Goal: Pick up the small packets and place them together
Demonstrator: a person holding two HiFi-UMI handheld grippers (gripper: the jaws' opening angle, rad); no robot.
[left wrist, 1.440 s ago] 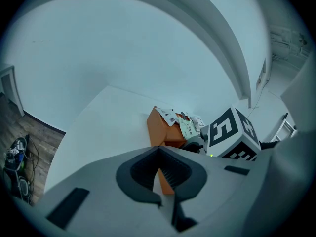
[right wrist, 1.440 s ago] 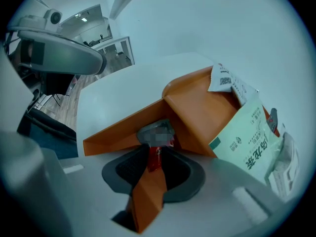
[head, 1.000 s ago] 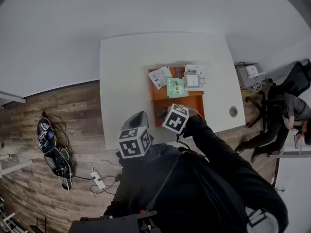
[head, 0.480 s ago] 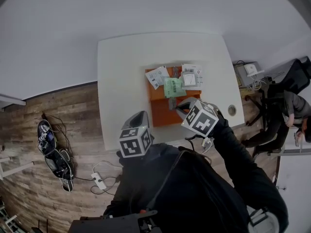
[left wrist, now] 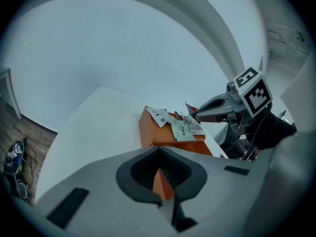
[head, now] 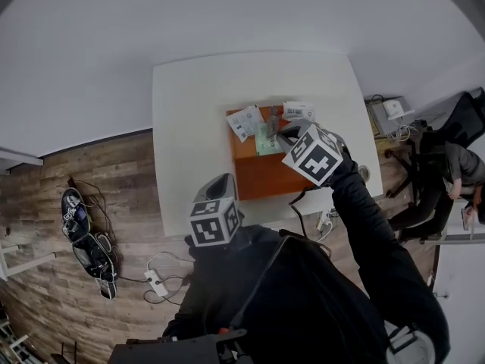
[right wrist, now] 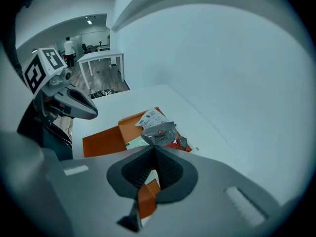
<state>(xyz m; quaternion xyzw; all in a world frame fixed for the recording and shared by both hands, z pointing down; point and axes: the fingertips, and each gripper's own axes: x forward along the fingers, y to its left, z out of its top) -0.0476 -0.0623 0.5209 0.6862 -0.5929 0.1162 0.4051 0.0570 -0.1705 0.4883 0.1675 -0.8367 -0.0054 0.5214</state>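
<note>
The grey packet point(right wrist: 160, 134), foil with a red mark, is pinched at the very tip of the right gripper point(right wrist: 155, 151); the jaws are clenched on its near edge and it hangs clear of the surface, above the far end of the orange box point(head: 265, 174); just beneath and beside it lie the others: a white packet point(head: 245, 120) at the far left corner of the box, a green packet point(head: 265, 139) to its right, and more white packets point(head: 298, 110) at the far right corner.

A second ago this gripper was low at the near end of the box; it has since risen and swung far and to the right, so that it now stands over the cluster; by my judgement the pick is done and the carry nearly so, and what remains is to lower the packet among the rest and release it; since it is held by one edge only, it may well swing or slip on the way down.

The left gripper point(left wrist: 159, 149) has kept its place at the near edge of the white table point(head: 197, 127), jaws together with no packet between them, pointed toward the box; the box sits about mid-table.
</note>
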